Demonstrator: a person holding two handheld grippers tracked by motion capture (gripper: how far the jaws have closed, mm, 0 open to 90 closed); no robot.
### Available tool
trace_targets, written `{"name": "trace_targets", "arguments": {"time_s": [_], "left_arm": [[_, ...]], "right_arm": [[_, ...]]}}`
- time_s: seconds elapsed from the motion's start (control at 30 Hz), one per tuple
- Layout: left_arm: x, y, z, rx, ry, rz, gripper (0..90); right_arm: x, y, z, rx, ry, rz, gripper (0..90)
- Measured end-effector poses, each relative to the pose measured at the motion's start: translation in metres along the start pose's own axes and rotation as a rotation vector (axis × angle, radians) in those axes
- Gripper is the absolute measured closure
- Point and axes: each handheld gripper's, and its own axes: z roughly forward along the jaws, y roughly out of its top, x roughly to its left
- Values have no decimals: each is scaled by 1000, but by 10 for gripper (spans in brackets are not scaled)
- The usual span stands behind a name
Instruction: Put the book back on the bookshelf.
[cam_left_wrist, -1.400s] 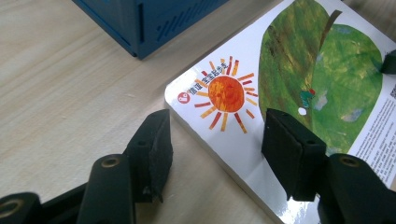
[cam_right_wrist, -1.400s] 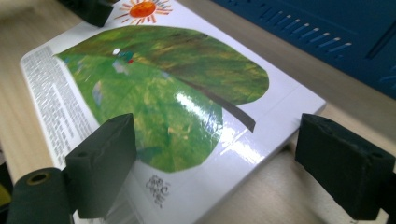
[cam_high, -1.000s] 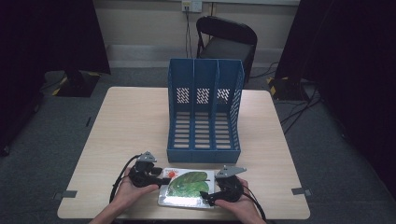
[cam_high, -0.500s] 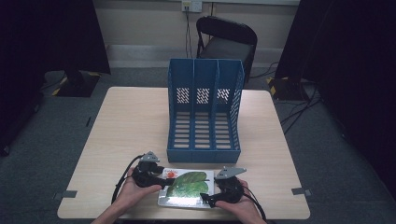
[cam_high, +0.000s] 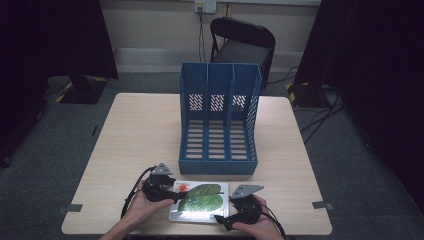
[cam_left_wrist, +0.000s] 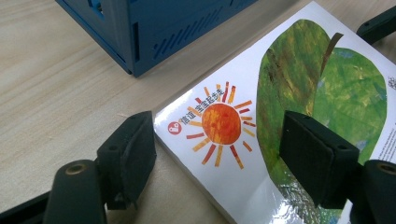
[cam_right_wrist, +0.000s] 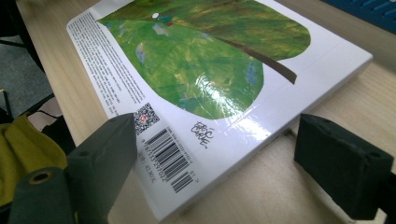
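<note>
While the glossy white picture book with a green leaf cover (cam_high: 200, 201) lies flat at the table's near edge before the blue plastic three-slot file rack (cam_high: 218, 120), nothing is filed yet. From the left gripper (cam_left_wrist: 217, 144) view, its jaws, just opened, straddle the book's sun corner without pressing. From the right gripper (cam_right_wrist: 210, 154) view, released jaws flank the barcode corner; gripping, lifting and slotting seemingly remain.

Both forearms entered from the near edge. The left gripper (cam_high: 172, 192), jaws just opened wide, pointed right; the right gripper (cam_high: 220, 219), jaws apart, pointed left.
</note>
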Motion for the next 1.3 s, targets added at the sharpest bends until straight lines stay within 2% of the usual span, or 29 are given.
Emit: {"name": "trace_targets", "arguments": {"time_s": [0.1,0.23,0.27,0.3,0.43,0.57,0.7,0.8,0.97,1.0,1.17,1.3], "left_arm": [[0,0,0,3,-7,9,251],[2,0,-1,-2,-26,-11,242],[4,0,-3,-15,-48,-45,242],[4,0,-3,-15,-48,-45,242],[8,-1,-7,-43,-89,-120,242],[10,-1,-10,-65,-107,-152,240],[10,-1,-12,-76,-114,-162,237],[12,-1,-14,-94,-133,-185,238],[14,0,-19,-127,-164,-224,238],[15,-1,-20,-140,-175,-242,238],[14,2,-22,-154,-178,-250,243],[14,2,-22,-161,-178,-257,239]], "right_arm": [[0,1,0,6,4,-8,114],[0,1,0,11,4,-10,114],[0,1,0,11,5,-12,114],[0,1,0,11,5,-12,114],[1,1,1,10,4,-18,97],[1,0,1,8,5,-25,89],[2,-1,1,11,11,-29,85],[6,-2,0,28,-2,-73,85],[8,-3,0,32,-16,-94,83],[8,-4,1,31,-16,-95,80],[10,-4,0,39,-20,-127,78],[11,-5,1,40,-28,-134,75]]}}
